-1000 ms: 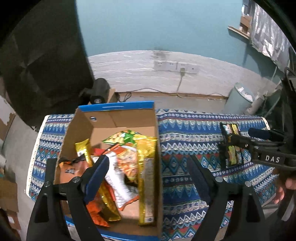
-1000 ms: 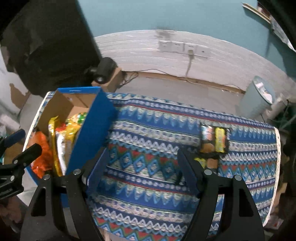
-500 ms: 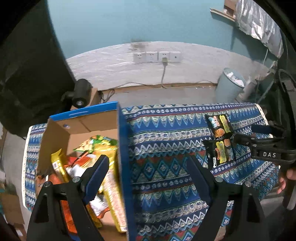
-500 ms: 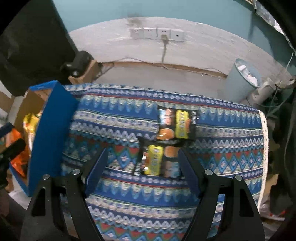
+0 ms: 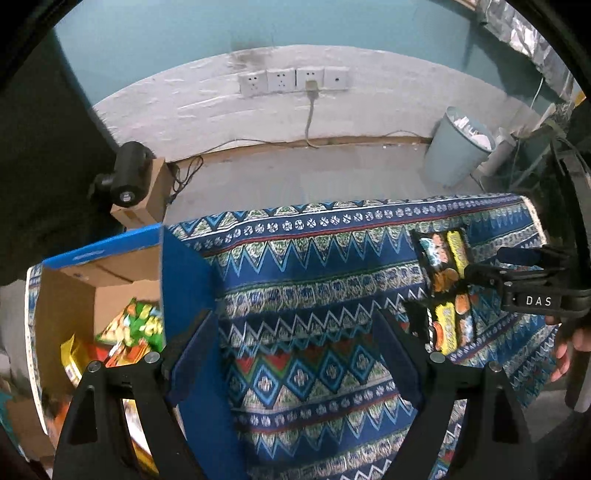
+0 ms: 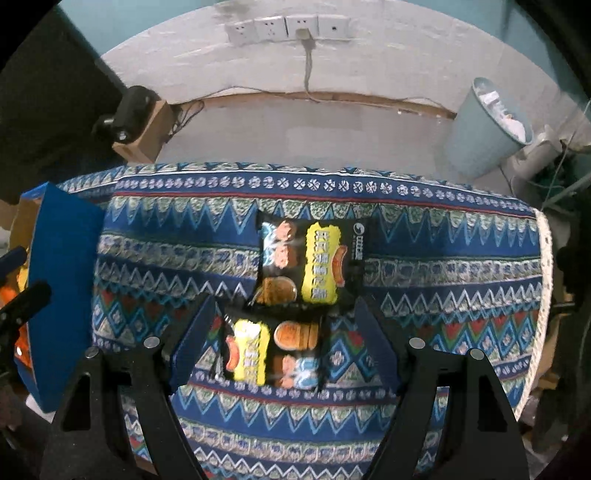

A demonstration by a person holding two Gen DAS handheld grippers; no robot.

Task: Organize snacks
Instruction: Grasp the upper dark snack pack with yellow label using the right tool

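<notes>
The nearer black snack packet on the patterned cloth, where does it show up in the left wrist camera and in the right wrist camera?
Left wrist: the nearer black snack packet lies at right, beyond the right finger, under the right gripper.
Right wrist: it lies low in the centre, between the open jaws.
Shared landmark: the wall sockets at top centre of both views.

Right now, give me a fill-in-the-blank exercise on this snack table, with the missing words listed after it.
1. The two black snack packets lie on the patterned ____.
2. The right tool has its fingers on either side of the ____ of the two packets.
3. The cardboard box holding other snacks has a ____ outside.
4. Both tools, left included, are ____.

Missing words: tablecloth; nearer; blue; open
</notes>
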